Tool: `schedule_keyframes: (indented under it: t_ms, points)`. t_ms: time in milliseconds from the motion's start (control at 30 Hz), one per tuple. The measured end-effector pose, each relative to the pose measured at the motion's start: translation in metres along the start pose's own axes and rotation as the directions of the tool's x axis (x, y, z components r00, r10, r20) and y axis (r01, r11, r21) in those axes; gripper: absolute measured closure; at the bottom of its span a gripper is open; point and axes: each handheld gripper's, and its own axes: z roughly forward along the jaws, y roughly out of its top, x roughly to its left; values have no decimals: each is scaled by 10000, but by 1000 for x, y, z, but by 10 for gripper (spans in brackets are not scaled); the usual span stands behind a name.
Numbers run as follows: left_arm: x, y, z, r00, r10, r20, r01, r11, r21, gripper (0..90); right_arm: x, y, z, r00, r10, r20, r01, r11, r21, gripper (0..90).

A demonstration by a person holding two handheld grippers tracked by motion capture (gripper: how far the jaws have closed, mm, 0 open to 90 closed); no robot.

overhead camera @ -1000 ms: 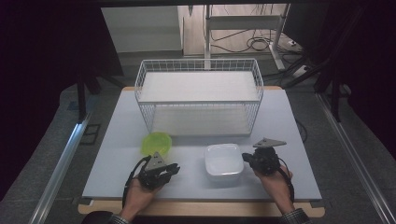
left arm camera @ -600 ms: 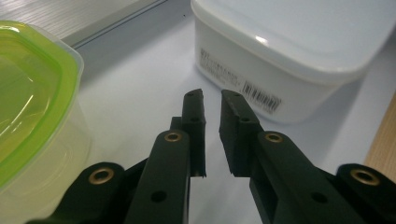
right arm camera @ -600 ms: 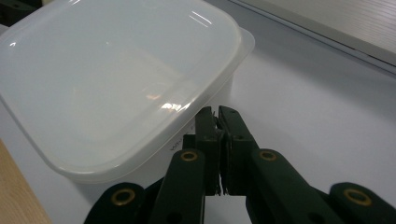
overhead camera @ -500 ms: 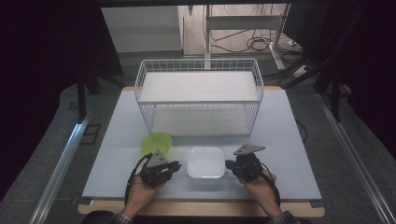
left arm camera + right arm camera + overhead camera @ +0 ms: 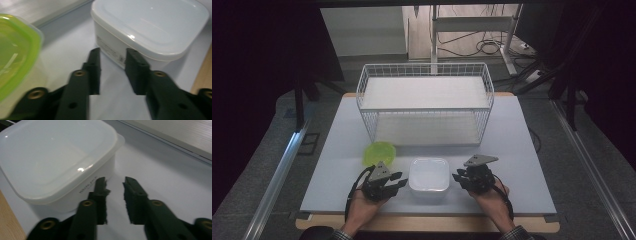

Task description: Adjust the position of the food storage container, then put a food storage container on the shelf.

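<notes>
Since the earlier frame our right gripper [image 5: 460,178] has slid the white box [image 5: 429,175] leftward along the table's [image 5: 532,150] near edge; both grippers' jaws have just been opening. From above, the box sits between our grippers, the left gripper [image 5: 401,181] beside it, the green lid [image 5: 380,152] behind. Left gripper view: jaws apart, empty, box just ahead. Right gripper view: jaws apart, box alongside.

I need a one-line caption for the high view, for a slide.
Left tongs and right tongs, both open, flank a lidded white container in front of a wire basket.
</notes>
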Motion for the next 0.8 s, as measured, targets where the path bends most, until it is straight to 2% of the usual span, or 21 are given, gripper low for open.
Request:
schedule_keyframes:
  t_ms: [100,200,267,467,600,800]
  points:
    - [2,-1,-2,9999,-47,-156,47,10000,-49,518,-5,-2,-5,9998,108,172,-105,9998,-155,556]
    - [4,-1,-5,9996,-23,-298,21,10000,-73,446,-6,-3,-8,9997,175,139,-172,9996,-218,475]
    - [5,-1,-7,9996,-95,-259,92,9999,-105,393,-7,-3,-9,9998,144,163,-140,9997,-224,425]
    - [12,-1,-12,9984,-478,312,486,9985,-257,258,-9,-5,-11,10000,70,10,-70,9993,-370,317]
    - [13,3,-14,9955,-764,568,785,9963,-357,204,-7,-3,-13,9998,-186,-49,183,9984,-542,265]
    - [12,11,-17,9905,-939,1009,994,9937,-512,130,-2,0,-12,9982,-525,-294,503,9962,-716,184]
